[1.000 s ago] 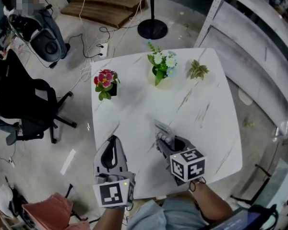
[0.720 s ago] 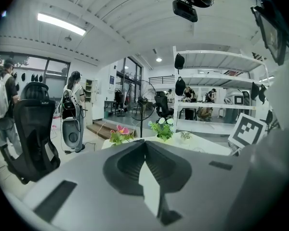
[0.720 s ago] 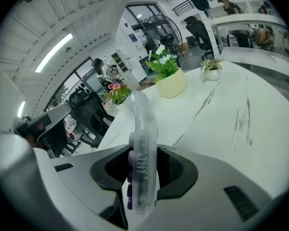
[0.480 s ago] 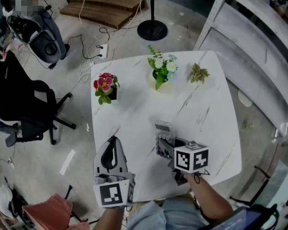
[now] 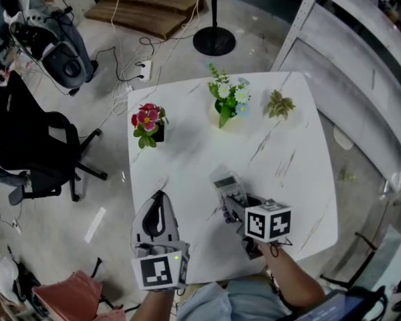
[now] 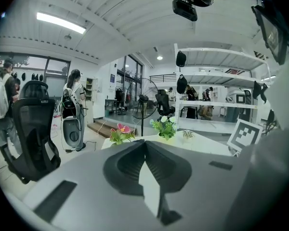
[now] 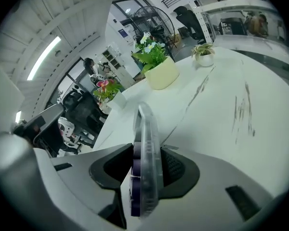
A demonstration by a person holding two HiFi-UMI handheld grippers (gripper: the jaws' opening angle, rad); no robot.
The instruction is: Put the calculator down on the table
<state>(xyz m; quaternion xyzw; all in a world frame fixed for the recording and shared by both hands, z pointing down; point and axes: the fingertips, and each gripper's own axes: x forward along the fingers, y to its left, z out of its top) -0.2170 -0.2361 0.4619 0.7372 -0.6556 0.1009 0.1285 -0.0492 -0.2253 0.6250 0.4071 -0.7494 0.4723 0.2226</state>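
On the white marble table [image 5: 187, 156], my right gripper [image 5: 231, 203] is closed around a grey calculator [image 5: 227, 182] with purple keys. The calculator's far end points away from me, low over the tabletop. In the right gripper view the calculator [image 7: 147, 143] stands edge-on between the jaws of the right gripper [image 7: 145, 154]. Both pads lie against its faces while the jaws are opening. My left gripper [image 5: 159, 196] hovers at the table's near left edge. Its tips meet with nothing between them, as the left gripper view shows for the left gripper [image 6: 145, 142].
At the table's far side stand a pot of red flowers [image 5: 147, 120], a vase of white flowers [image 5: 227, 100] and a small succulent [image 5: 279, 104]. On the floor to the left is a black office chair [image 5: 33, 146]. A fan base [image 5: 214, 42] stands behind and shelving [image 5: 361, 59] to the right.
My right gripper has sunk a little and rolled, tipping the calculator lower toward the tabletop. My left gripper has stayed where it was.
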